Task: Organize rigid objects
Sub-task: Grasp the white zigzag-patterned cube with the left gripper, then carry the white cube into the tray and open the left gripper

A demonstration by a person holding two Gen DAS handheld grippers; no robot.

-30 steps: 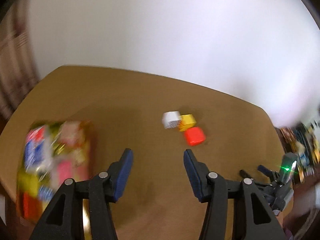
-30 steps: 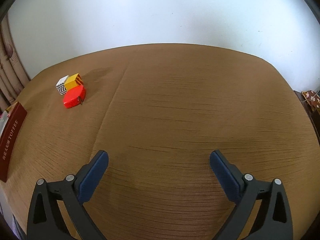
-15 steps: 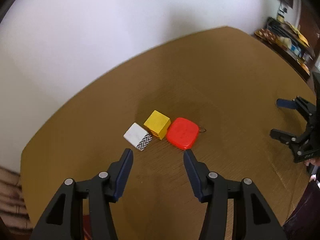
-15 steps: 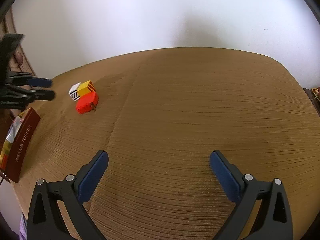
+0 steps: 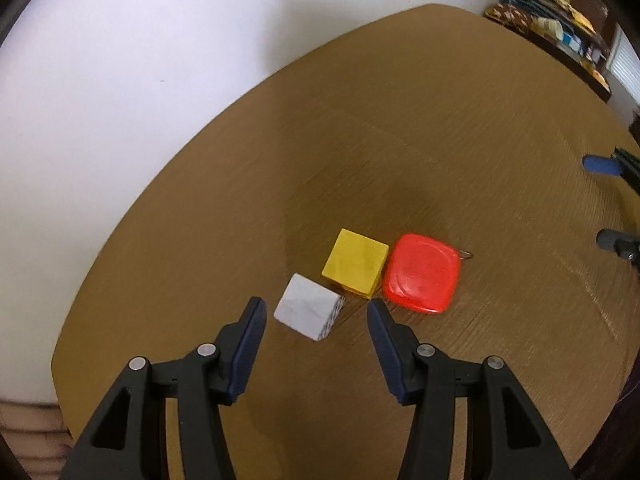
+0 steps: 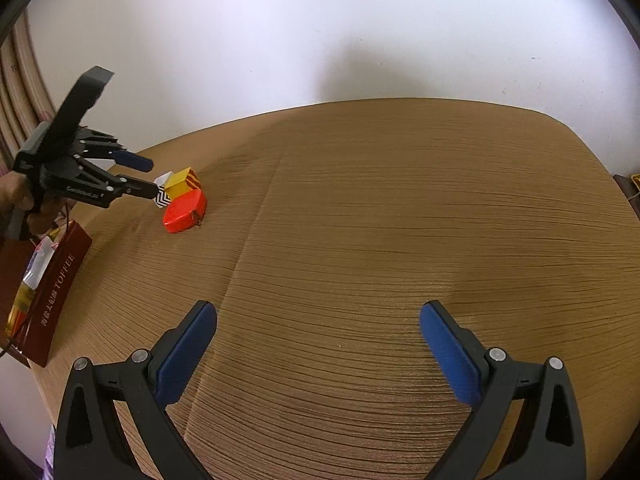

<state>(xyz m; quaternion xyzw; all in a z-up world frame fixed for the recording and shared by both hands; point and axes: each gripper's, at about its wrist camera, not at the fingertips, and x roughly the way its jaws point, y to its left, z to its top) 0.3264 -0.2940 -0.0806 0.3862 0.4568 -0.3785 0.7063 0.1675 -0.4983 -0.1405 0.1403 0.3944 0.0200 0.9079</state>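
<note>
- The left gripper (image 5: 316,312) points steeply down at the desk (image 5: 420,140); its blue-padded fingers (image 5: 250,344) stand partly apart and hold nothing.
- A white cube (image 5: 308,317) with a black zigzag pattern on one side sits on the desk just ahead of the gap between the left fingers, nearer the left-hand finger and not touched by either pad.
- A yellow cube (image 5: 356,267) lies a little farther out from the fingertips, corner to corner with the white cube; whether the two touch is hard to tell.
- A red rounded-square case (image 5: 421,278) with a small metal ring at its far corner lies beside the yellow cube, just beyond the tip of the right-hand finger and off to that side.
- The right gripper (image 6: 318,340) hovers over bare wood grain, its fingers (image 6: 184,350) spread wide with nothing between them.
- From the right wrist view the three objects sit well ahead of the right fingers and far to their left, with the left gripper (image 6: 150,176) reaching in beside them.
- A dark red toffee box (image 6: 54,292) lies at the desk's left edge, well to the left of the right fingers, and a person's hand (image 6: 16,196) grips the left tool's handle.
</note>
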